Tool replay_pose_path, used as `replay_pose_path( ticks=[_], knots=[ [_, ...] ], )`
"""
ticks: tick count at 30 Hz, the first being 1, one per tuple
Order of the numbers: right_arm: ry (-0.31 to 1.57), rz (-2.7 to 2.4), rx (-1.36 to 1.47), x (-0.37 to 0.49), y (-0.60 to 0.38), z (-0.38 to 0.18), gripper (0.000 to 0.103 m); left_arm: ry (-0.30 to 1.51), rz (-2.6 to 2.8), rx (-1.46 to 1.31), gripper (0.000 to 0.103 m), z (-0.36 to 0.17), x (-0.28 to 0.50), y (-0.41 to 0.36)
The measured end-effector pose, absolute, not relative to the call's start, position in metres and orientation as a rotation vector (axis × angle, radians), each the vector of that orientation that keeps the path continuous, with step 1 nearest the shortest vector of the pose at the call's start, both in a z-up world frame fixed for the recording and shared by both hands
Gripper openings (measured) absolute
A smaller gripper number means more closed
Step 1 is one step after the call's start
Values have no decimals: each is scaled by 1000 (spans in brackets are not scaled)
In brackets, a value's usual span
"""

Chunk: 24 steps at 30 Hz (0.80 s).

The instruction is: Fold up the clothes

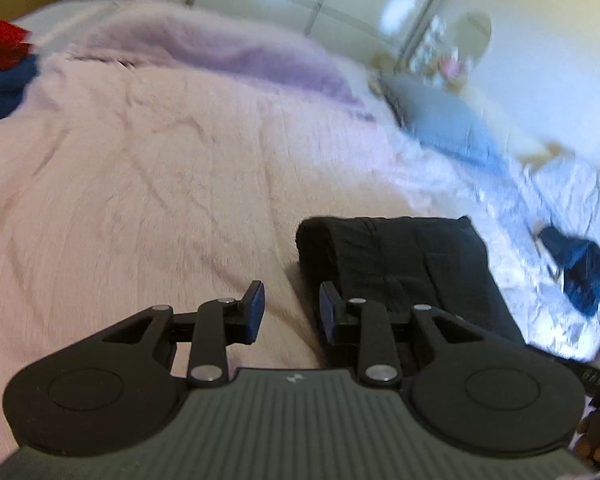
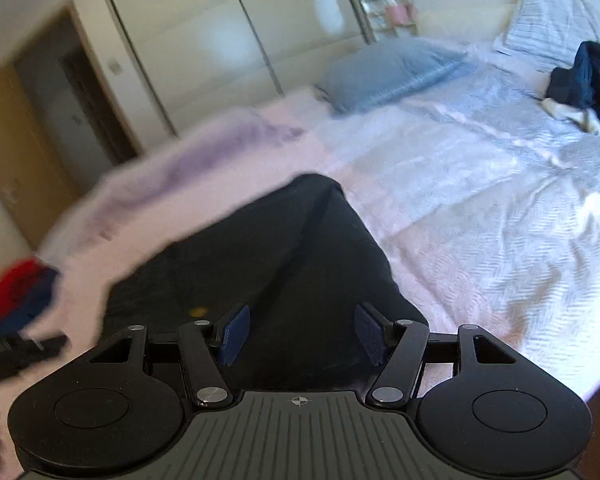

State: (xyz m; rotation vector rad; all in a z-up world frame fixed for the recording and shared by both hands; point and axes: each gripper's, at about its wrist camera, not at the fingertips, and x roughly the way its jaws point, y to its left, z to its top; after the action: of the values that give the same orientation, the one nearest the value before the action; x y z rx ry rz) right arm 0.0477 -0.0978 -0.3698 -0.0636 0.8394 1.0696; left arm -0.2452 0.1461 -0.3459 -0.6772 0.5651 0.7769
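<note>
Both claws are spread and empty: the left claw (image 1: 288, 312) beside the folded black garment (image 1: 400, 256), the right claw (image 2: 298, 338) over it. A careless pass toward 12 o'clock could snag a layer and undo the fold on the bed (image 1: 140, 152).

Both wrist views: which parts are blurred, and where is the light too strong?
Left wrist view: far pillow and wardrobe smeared, black folded garment fairly sharp. Right wrist view: left side streaked, red cloth blurred; white bedspread glares at right.

I see the folded garment (image 1: 404, 264) on the blanket (image 1: 140, 184), at one o'clock from my left gripper (image 1: 290, 312). A pillow (image 1: 440, 120) lies behind it, more clothes (image 1: 4, 68) at ten o'clock.
</note>
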Motion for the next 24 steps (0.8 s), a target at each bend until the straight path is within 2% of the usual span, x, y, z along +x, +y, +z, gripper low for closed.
replay_pose_path(
  ticks=[5, 11, 17, 24],
  knots=[
    [1118, 899, -107, 60, -73, -352, 62, 756, 659, -618, 24, -299, -199, 183],
    [1321, 752, -22, 95, -73, -297, 62, 850, 566, -604, 24, -227, -134, 194],
    [1347, 654, 124, 139, -82, -247, 62, 942, 456, -530, 25, -184, -62, 195],
    [1307, 502, 203, 152, -100, -234, 62, 1010, 297, -469, 25, -185, 6, 202]
  ],
)
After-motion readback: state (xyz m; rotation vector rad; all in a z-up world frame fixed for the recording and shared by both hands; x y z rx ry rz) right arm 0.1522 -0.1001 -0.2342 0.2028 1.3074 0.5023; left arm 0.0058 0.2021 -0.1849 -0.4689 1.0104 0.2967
